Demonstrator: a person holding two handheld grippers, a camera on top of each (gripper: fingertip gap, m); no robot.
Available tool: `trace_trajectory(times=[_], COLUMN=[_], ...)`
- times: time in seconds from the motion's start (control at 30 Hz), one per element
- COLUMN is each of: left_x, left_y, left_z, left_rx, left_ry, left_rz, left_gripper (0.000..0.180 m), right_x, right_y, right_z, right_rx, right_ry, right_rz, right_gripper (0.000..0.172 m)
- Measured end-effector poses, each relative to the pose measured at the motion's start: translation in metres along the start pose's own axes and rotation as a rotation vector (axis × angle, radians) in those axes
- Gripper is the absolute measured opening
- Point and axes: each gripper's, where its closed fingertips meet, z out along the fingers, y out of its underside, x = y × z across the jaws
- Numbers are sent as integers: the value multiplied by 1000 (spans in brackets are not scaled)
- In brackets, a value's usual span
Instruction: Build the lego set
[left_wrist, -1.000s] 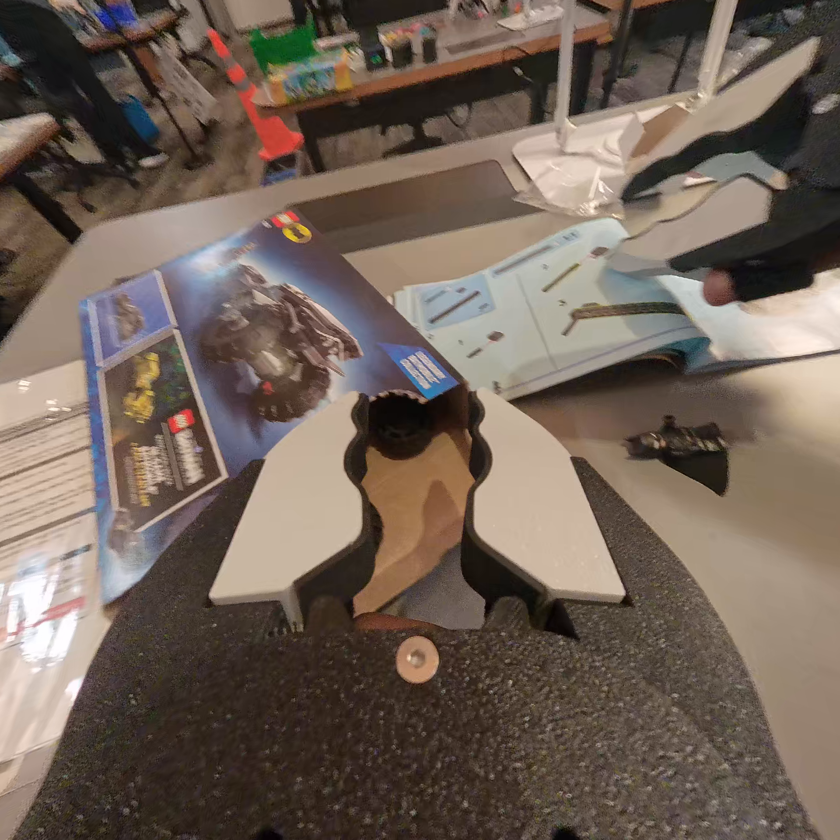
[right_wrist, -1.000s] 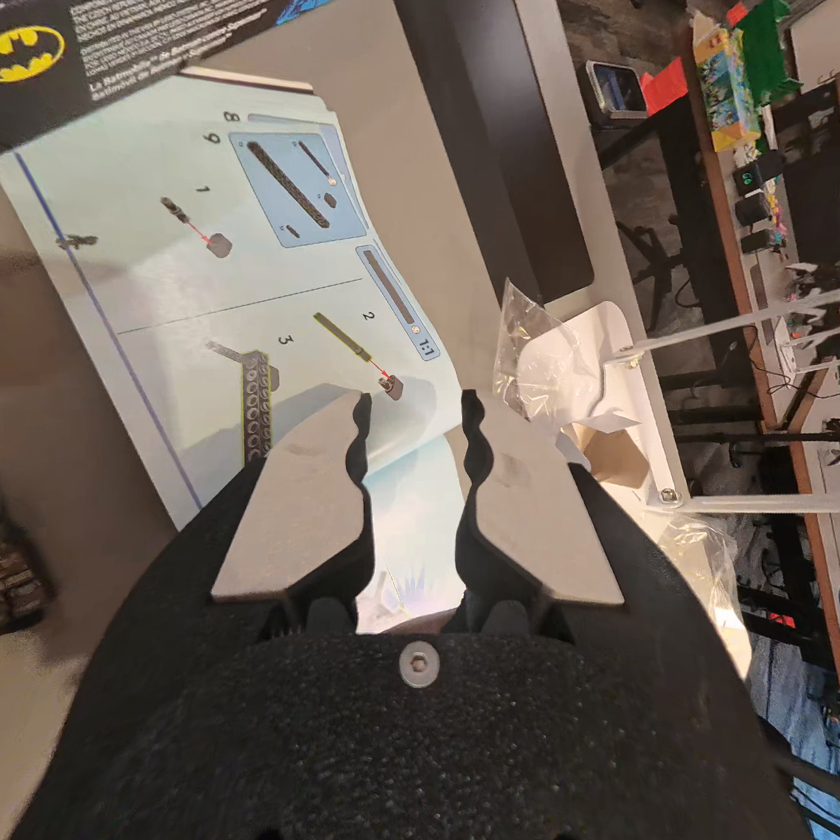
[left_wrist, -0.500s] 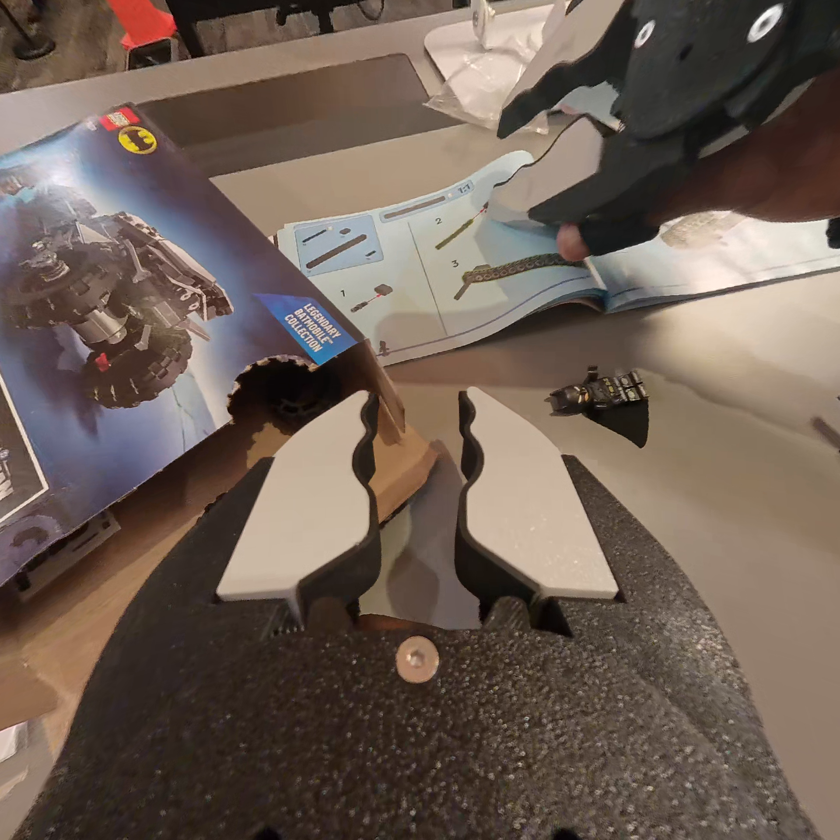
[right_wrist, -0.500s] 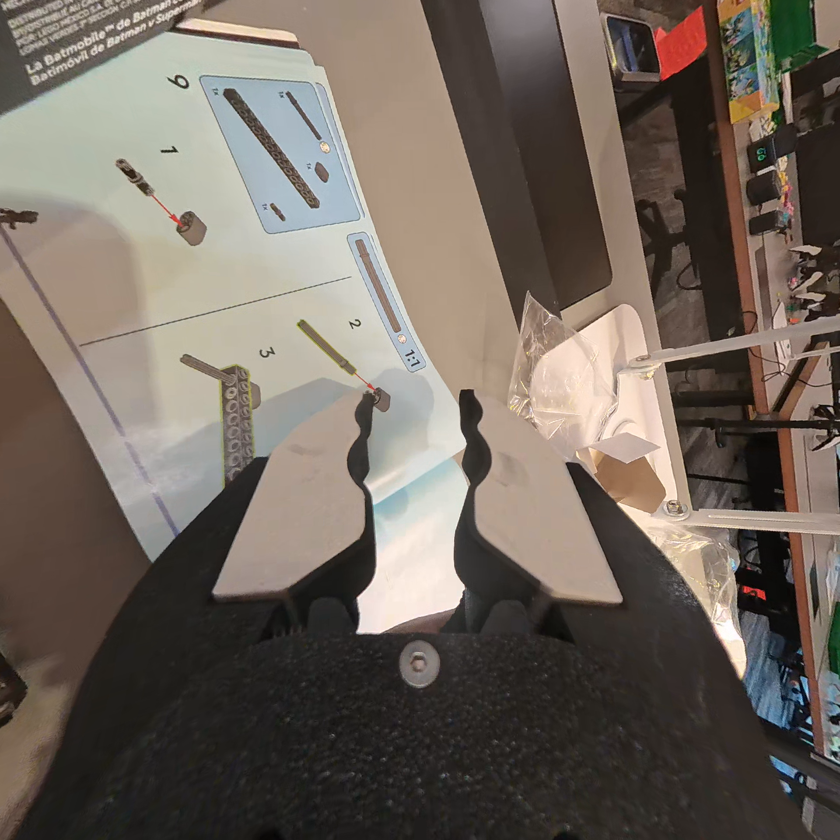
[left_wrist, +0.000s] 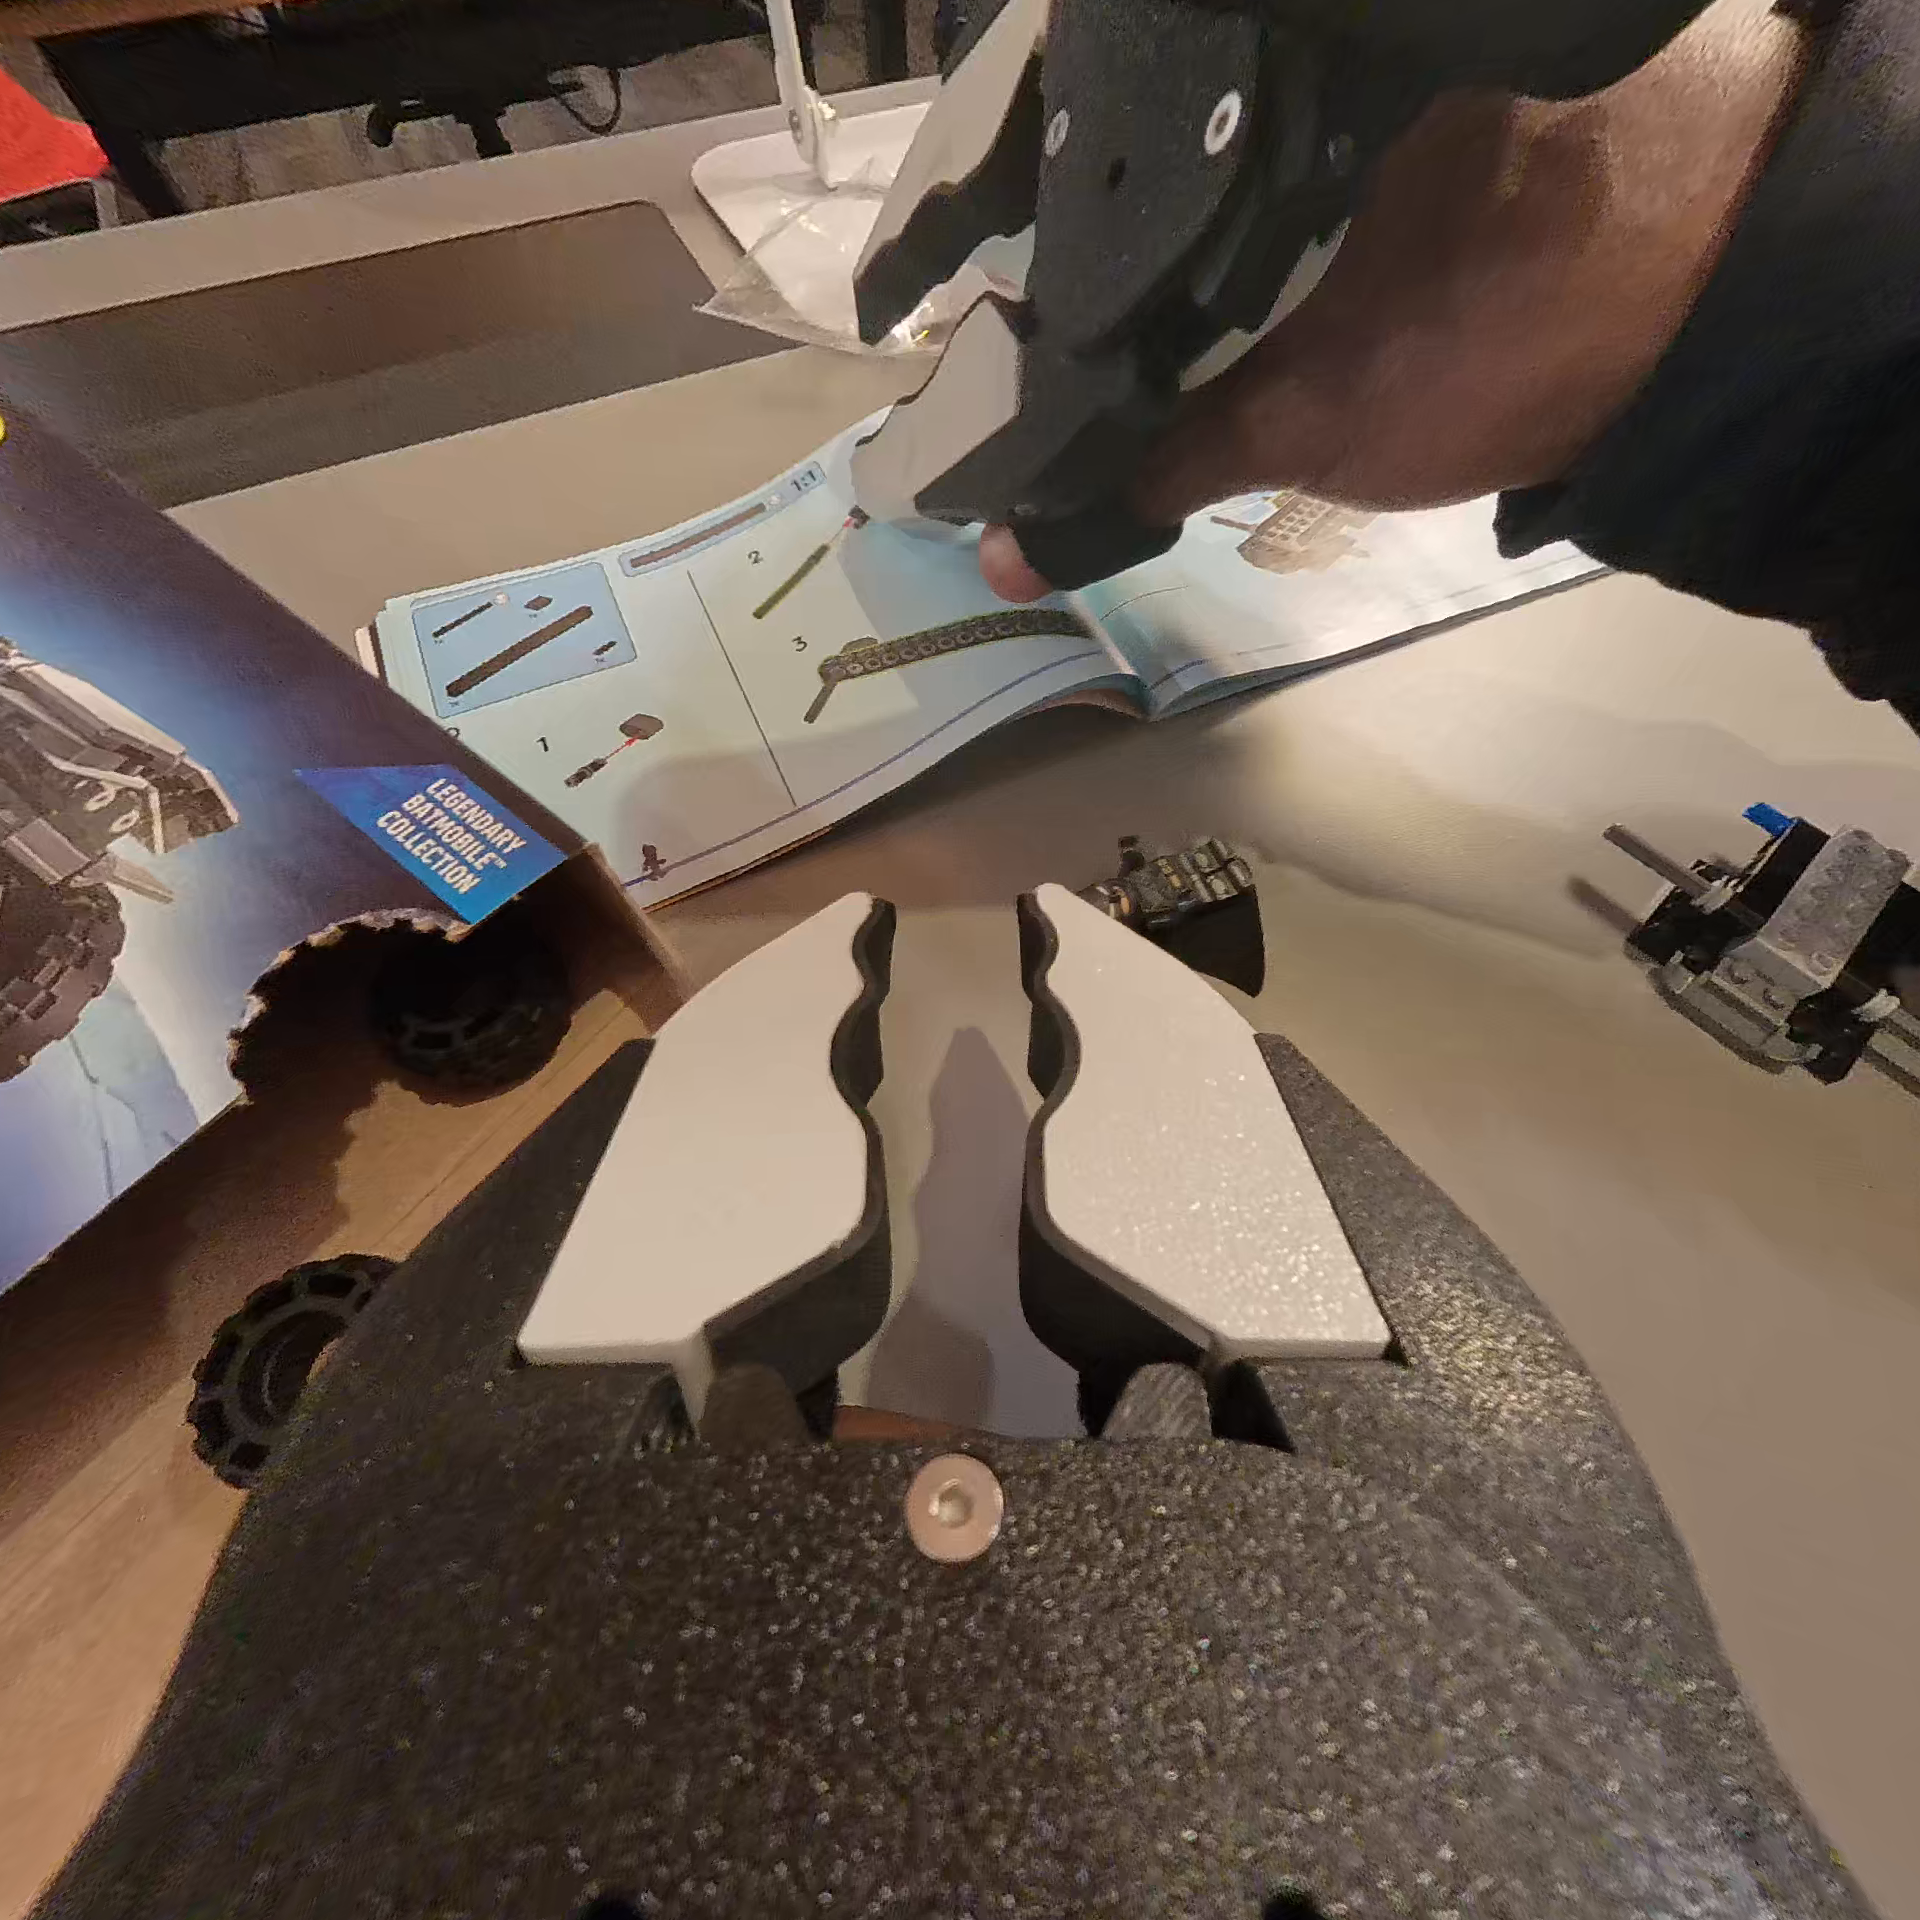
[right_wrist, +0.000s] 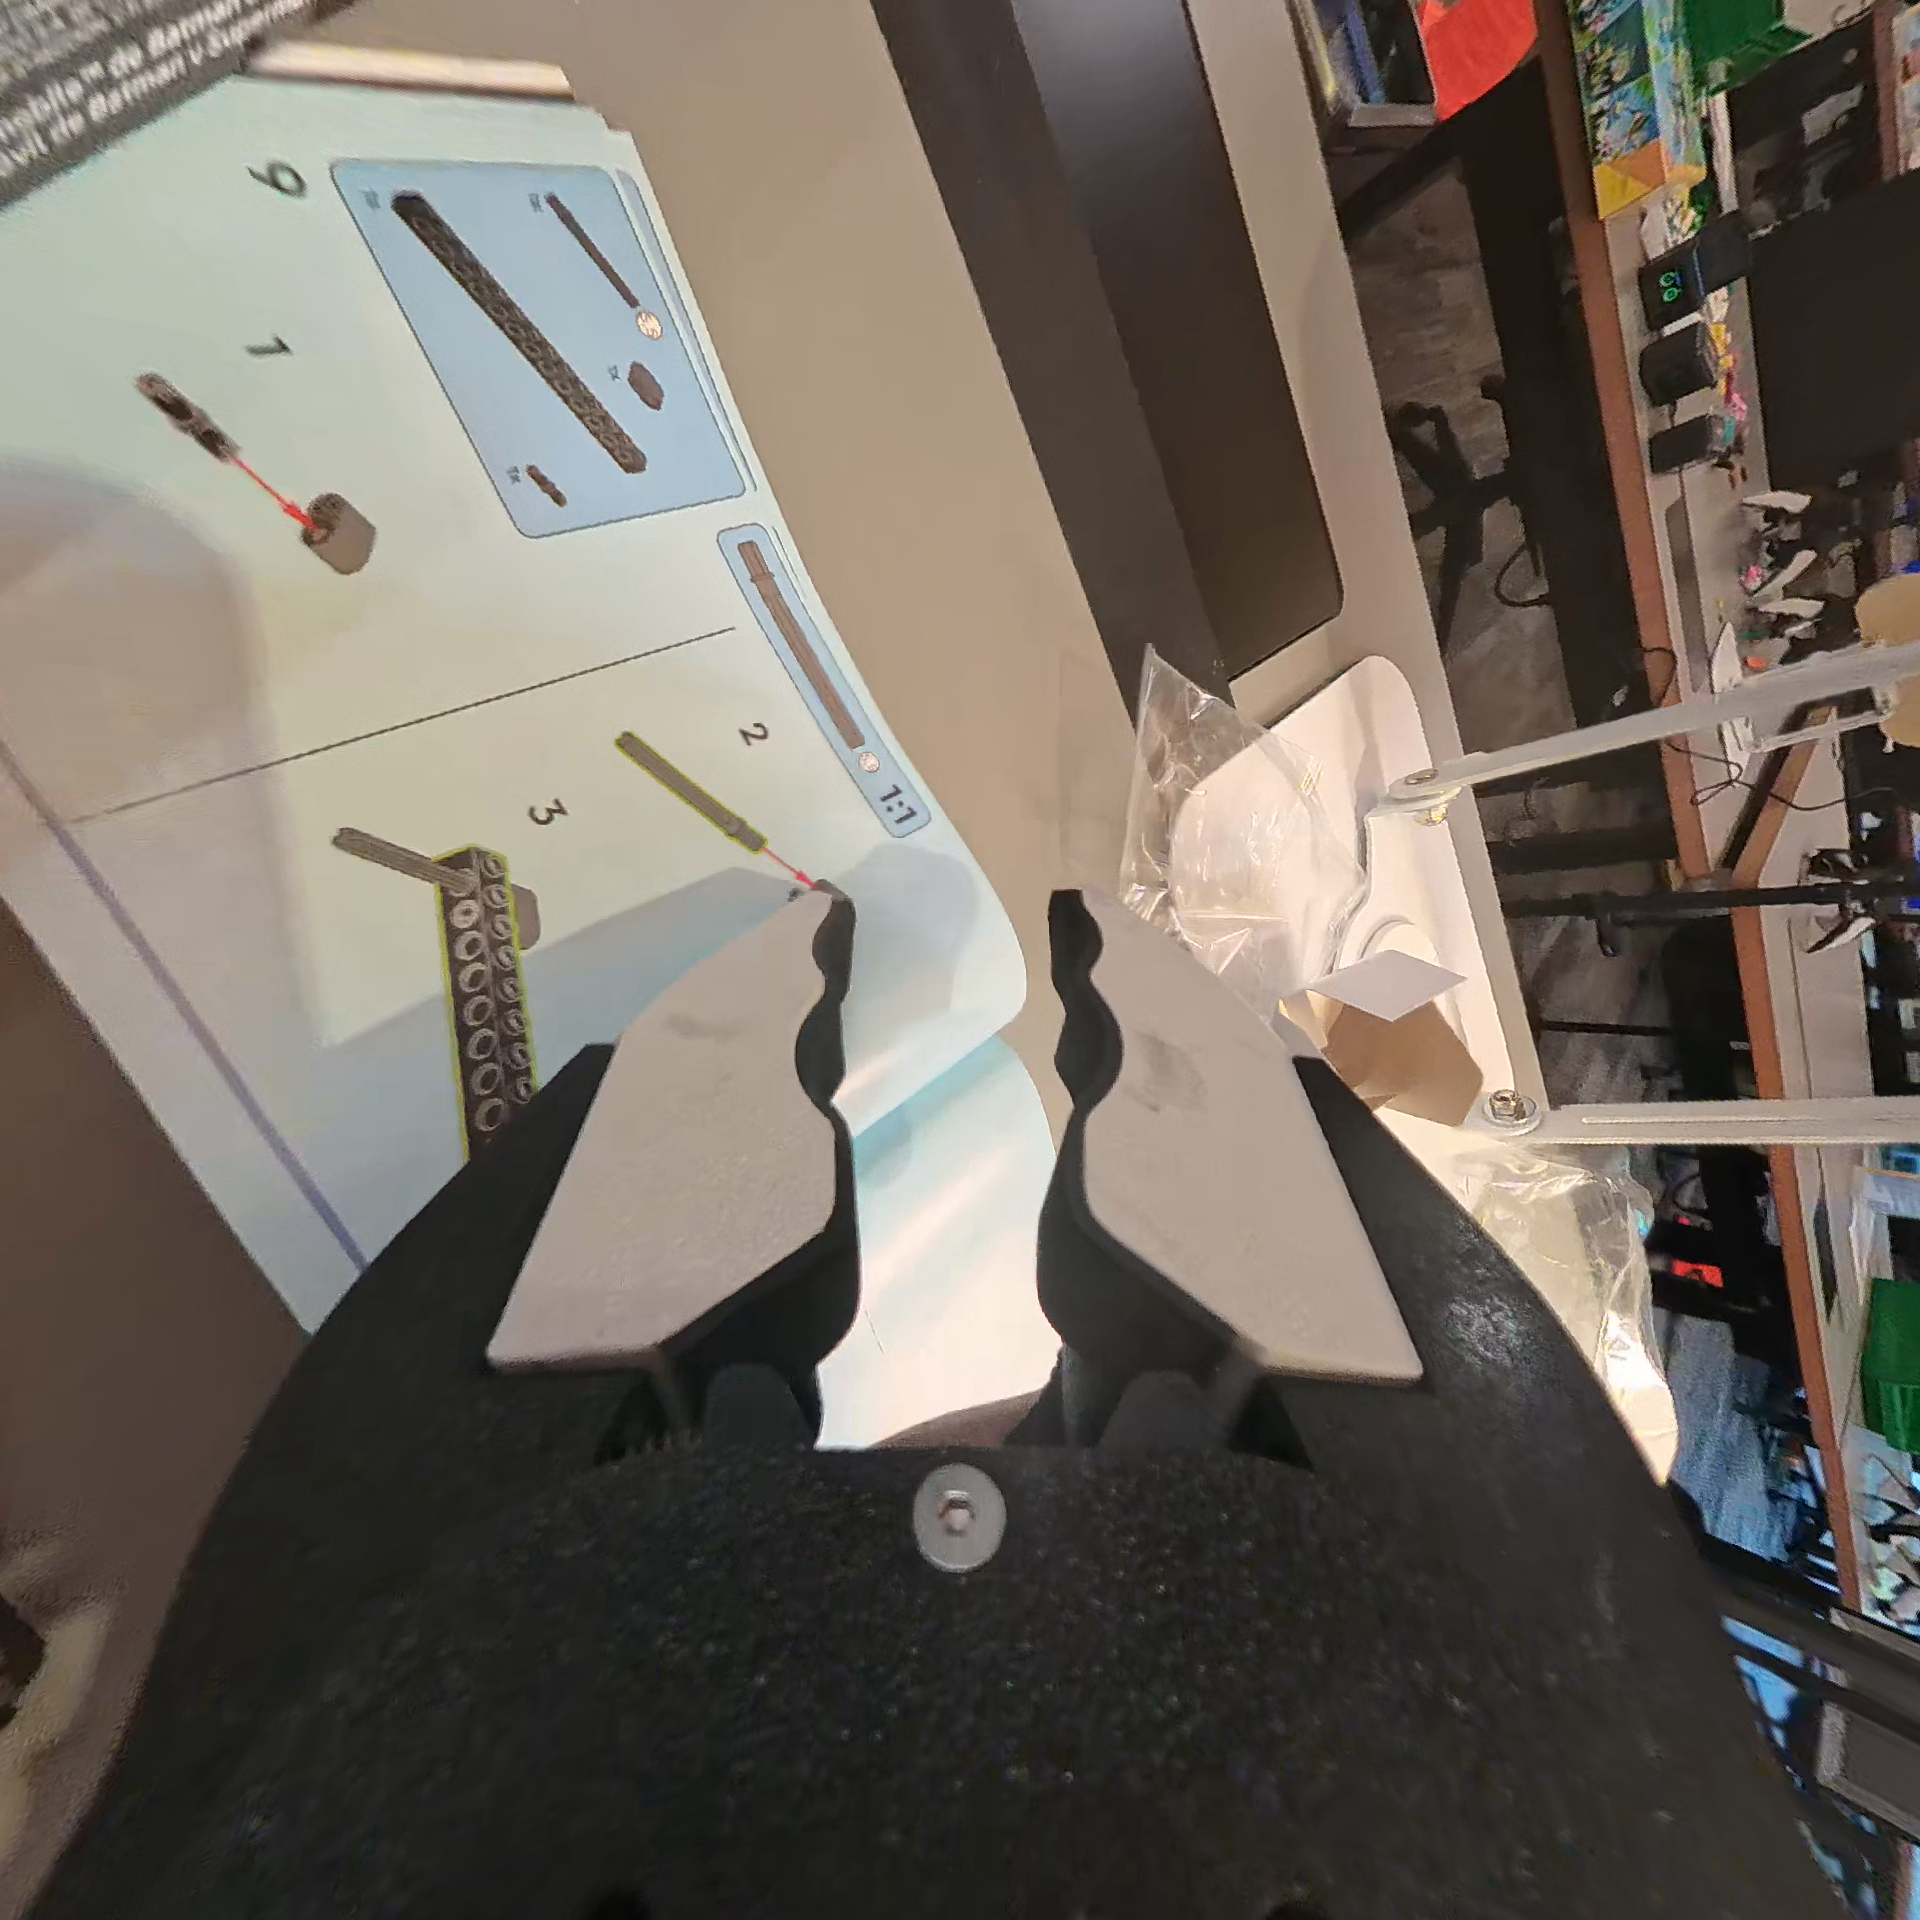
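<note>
My left gripper (left_wrist: 956, 914) hovers low over the grey table (left_wrist: 1351, 1195), jaws narrowly open with only bare table between them. A black minifigure (left_wrist: 1184, 888) lies just right of its right fingertip. A dark blue toy box (left_wrist: 208, 727) lies to its left, with a black wheel (left_wrist: 468, 1023) in the torn opening and another wheel (left_wrist: 265, 1361) nearer. My right gripper (right_wrist: 951, 909) is open over an open instruction booklet (right_wrist: 312, 675); its left fingertip (right_wrist: 821, 914) is at the page and the curled page edge lies between the jaws, not pinched. The left wrist view shows it (left_wrist: 868, 400) above the booklet (left_wrist: 727, 675).
A small grey and black partial build (left_wrist: 1787, 966) sits on the table at the right. A clear plastic bag (right_wrist: 1236, 831) and a white lamp base (right_wrist: 1392, 748) lie beyond the booklet. A dark mat (right_wrist: 1143, 312) is set into the table. Cluttered desks stand behind. Measured from the fingertips, the black minifigure (left_wrist: 1184, 888) is 6 cm or so from the left gripper and 15 cm from the right. It is some 9 cm from my left tips to the black wheel (left_wrist: 468, 1023).
My left gripper drew back from the box opening and the wheel, moved right, and its jaws narrowed on nothing. My right gripper stayed open and edged closer to the booklet page.
</note>
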Motion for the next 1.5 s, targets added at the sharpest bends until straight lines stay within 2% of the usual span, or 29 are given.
trace_trajectory(times=[0.2, 0.37, 0.47, 0.6, 0.7, 0.77, 0.87, 1.03, 1.23, 1.33, 1.4, 1.5], left_x=[20, 30, 40, 60, 85, 95, 102, 119, 141, 145, 146, 151], left_y=[-10, -18, -30, -44, -37, -33, -35, -37, -44, -56, -69, -85], left_z=[-3, -6, -10, -10, -3, 4, 10, 12, 18, 26, 32, 40], left_rx=[51, 96, 162, 233, 172, 150, 145, 138, 139, 134, 147, 243], left_ry=[81, 113, 167, 263, 393, 418, 411, 467, 540, 514, 492, 494], left_rz=[33, 58, 73, 51, 32, 31, 23, 31, 147, 248, 296, 308], left_gripper=[23, 23, 25, 30, 35, 42, 48, 46, 46, 45, 45, 45], right_x=[14, 19, -1, -55, -85, -96, -109, -112, -89, -76, -67, -53], right_y=[-9, 3, 38, 97, 139, 154, 160, 156, 168, 170, 167, 159], right_z=[-25, -76, -113, -162, -187, -188, -176, -170, -157, -153, -156, -166], right_rx=[87, 158, 172, 189, 166, 151, 145, 162, 110, 112, 148, 269], right_ry=[33, 3, -119, -390, -483, -473, -426, -439, -389, -331, -277, -192], right_rz=[34, 74, 91, 43, -38, -51, -69, -96, -17, 26, 55, 111], right_gripper=[39, 42, 40, 39, 42, 47, 52, 42, 39, 42, 41, 41])
